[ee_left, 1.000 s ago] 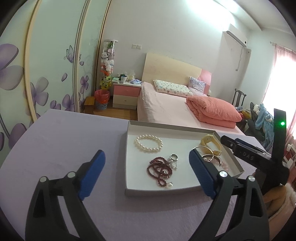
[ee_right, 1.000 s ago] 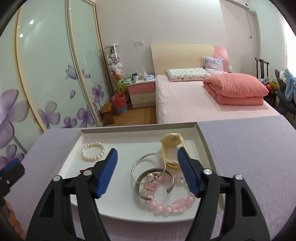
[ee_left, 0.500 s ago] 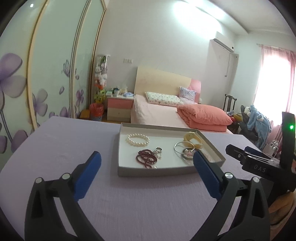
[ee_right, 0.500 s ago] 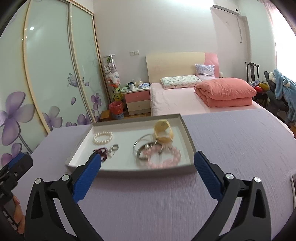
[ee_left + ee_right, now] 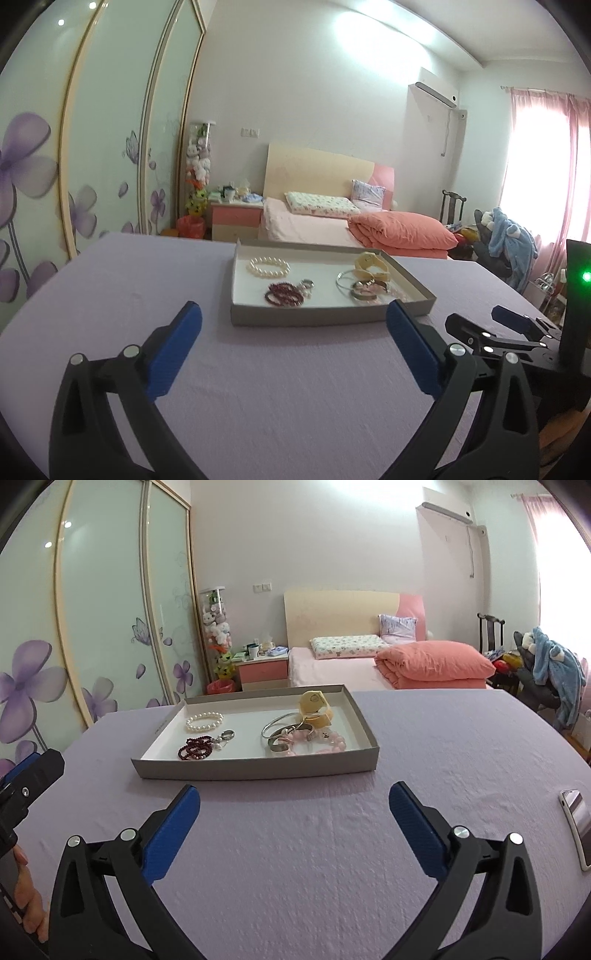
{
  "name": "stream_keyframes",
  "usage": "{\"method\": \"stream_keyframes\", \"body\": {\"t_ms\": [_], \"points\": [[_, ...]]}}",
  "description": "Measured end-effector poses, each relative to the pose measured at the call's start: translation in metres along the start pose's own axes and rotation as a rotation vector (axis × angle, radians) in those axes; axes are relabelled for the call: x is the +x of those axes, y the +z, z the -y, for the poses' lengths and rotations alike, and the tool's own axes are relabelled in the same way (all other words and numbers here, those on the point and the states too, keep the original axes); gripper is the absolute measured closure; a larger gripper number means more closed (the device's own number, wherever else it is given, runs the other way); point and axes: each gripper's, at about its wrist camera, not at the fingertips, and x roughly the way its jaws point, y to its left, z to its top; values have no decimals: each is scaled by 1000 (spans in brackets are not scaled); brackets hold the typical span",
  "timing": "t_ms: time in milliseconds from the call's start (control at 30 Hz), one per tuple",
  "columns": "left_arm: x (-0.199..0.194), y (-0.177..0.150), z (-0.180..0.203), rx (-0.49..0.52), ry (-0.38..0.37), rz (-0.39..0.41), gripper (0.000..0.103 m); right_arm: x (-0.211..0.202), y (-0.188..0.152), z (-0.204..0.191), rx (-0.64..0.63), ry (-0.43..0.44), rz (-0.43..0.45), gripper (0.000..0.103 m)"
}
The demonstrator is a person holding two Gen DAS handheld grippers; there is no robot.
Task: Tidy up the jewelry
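Both tongs, left (image 5: 291,345) and right (image 5: 293,821), hung spread apart and empty over the lilac counter (image 5: 332,849), short of the tray (image 5: 258,766). Tray held pearl bracelet (image 5: 204,720), dark bead string (image 5: 195,747), ring (image 5: 228,734), bangles (image 5: 284,731), pink beads (image 5: 334,742), yellow band (image 5: 314,709).

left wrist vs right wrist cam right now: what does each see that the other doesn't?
Only left wrist: the right gripper, open, with its green LED.
Only right wrist: a phone on the purple cloth at the right edge, and the left gripper's blue pad at the left edge.
Both: the tray holding the pearl bracelet, dark red beads, silver bangles and yellow watch.
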Motion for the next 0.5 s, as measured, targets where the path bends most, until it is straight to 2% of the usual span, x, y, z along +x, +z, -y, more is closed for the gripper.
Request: {"method": "stream_keyframes", "body": {"t_ms": [500], "points": [[3, 3, -2, -10, -2, -19, 5, -4, 4, 2, -2, 16, 18, 2]]}}
